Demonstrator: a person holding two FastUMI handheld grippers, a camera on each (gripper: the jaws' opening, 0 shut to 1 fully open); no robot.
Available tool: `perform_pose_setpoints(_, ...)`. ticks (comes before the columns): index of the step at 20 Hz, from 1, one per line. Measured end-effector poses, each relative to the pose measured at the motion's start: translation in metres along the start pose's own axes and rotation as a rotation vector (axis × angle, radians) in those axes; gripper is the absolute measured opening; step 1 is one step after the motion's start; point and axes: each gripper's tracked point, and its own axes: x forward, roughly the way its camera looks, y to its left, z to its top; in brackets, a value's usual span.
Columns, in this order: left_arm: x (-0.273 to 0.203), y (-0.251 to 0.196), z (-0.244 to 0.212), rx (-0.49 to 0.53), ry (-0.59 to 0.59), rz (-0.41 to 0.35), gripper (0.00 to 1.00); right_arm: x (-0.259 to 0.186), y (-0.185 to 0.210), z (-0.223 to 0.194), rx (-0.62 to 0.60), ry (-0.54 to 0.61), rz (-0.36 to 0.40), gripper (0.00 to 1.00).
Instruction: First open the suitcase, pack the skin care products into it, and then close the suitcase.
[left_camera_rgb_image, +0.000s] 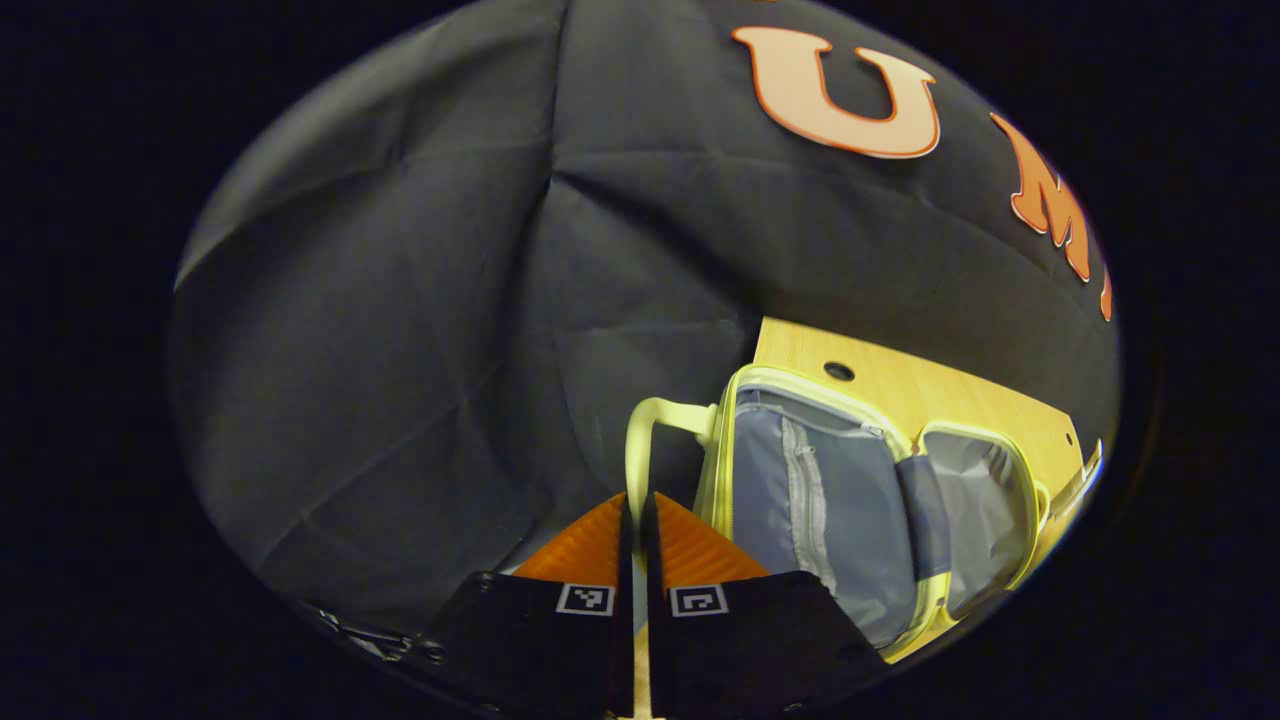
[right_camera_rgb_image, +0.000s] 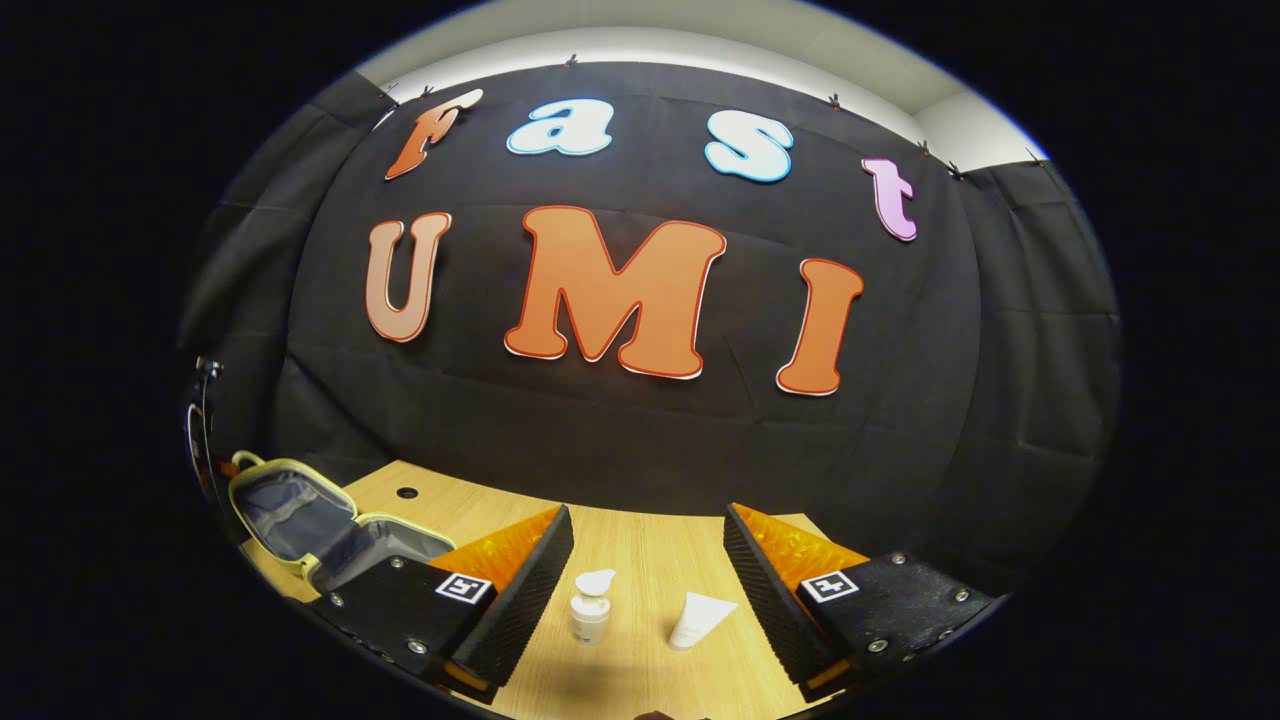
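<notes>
Nearest in the left gripper view, my left claw (left_camera_rgb_image: 634, 530) was pinched on the suitcase's pale handle bar (left_camera_rgb_image: 640, 440), the two fingers pressed so close that only a thin line showed between them, with the bar running up out of that line. I judged I was holding the handle to pin the case in place, so that it would not slide or swing while the other hand loaded it.

Just beyond the claw lay the suitcase (left_camera_rgb_image: 830, 500), wide open on the counter (left_camera_rgb_image: 960, 395). Both halves faced up, a grey lining with a zipped pocket in the nearer half and a plain lined well in the farther one. I saw nothing inside either half, so opening looked done and packing not yet begun.

In the right gripper view my right claw (right_camera_rgb_image: 648, 575) was spread wide and held nothing. It hovered low over the counter with two skin care products framed between its fingers: a small pump bottle (right_camera_rgb_image: 590, 610) standing upright and, just beside it, a white tube (right_camera_rgb_image: 700, 618) lying flat. I took that wide spread as readiness for a grab, with the bottle nearer the middle of the gap as the likely first pick.

Farther left in that view, the open suitcase sat near the counter's edge, well apart from the products, so each item would need carrying across. Behind everything hung the black cloth wall (right_camera_rgb_image: 640, 450).
</notes>
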Motion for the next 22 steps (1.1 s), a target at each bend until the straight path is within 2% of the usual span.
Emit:
perform_pose_setpoints(3, 0.022, 0.001, -0.02, -0.014, 0.065, -0.004, 0.06, -0.001, 0.0, -0.001, 0.016, 0.016, -0.029, 0.97)
perform_pose_setpoints(4, 0.022, -0.002, -0.026, -0.009, 0.09, -0.007, 0.11, -0.001, -0.001, -0.001, 0.015, 0.018, -0.04, 0.96)
perform_pose_setpoints(5, 0.03, -0.002, -0.036, 0.005, 0.099, 0.027, 0.13, -0.001, -0.002, -0.001, 0.017, 0.021, -0.05, 0.97)
perform_pose_setpoints(7, 0.033, 0.007, -0.032, 0.045, 0.08, 0.092, 0.28, -0.002, -0.004, -0.002, 0.027, 0.029, -0.062, 0.97)
perform_pose_setpoints(8, 0.029, 0.009, -0.025, 0.047, 0.051, 0.103, 0.28, -0.002, -0.005, -0.003, 0.032, 0.034, -0.063, 0.97)
perform_pose_setpoints(9, 0.019, 0.01, -0.017, 0.048, 0.023, 0.109, 0.28, -0.001, -0.007, -0.006, 0.03, 0.037, -0.07, 0.97)
perform_pose_setpoints(10, 0.007, 0.008, -0.007, 0.051, -0.012, 0.11, 0.34, 0.0, -0.008, -0.007, 0.027, 0.044, -0.068, 0.97)
perform_pose_setpoints(12, -0.011, -0.006, 0.013, 0.074, -0.093, 0.107, 0.69, 0.002, -0.012, -0.01, 0.02, 0.047, -0.066, 0.97)
perform_pose_setpoints(14, -0.031, -0.028, 0.033, 0.091, -0.177, 0.106, 0.86, 0.006, -0.016, -0.009, 0.017, 0.037, -0.057, 0.97)
perform_pose_setpoints(19, -0.115, -0.094, 0.078, 0.158, -0.379, 0.053, 0.93, 0.015, -0.034, -0.007, 0.005, 0.002, -0.023, 0.97)
perform_pose_setpoints(20, -0.133, -0.107, 0.085, 0.178, -0.411, 0.033, 0.98, 0.016, -0.038, -0.005, 0.003, -0.008, -0.02, 0.96)
perform_pose_setpoints(22, -0.183, -0.126, 0.095, 0.209, -0.469, -0.005, 1.0, 0.018, -0.046, -0.004, 0.007, -0.023, -0.008, 0.97)
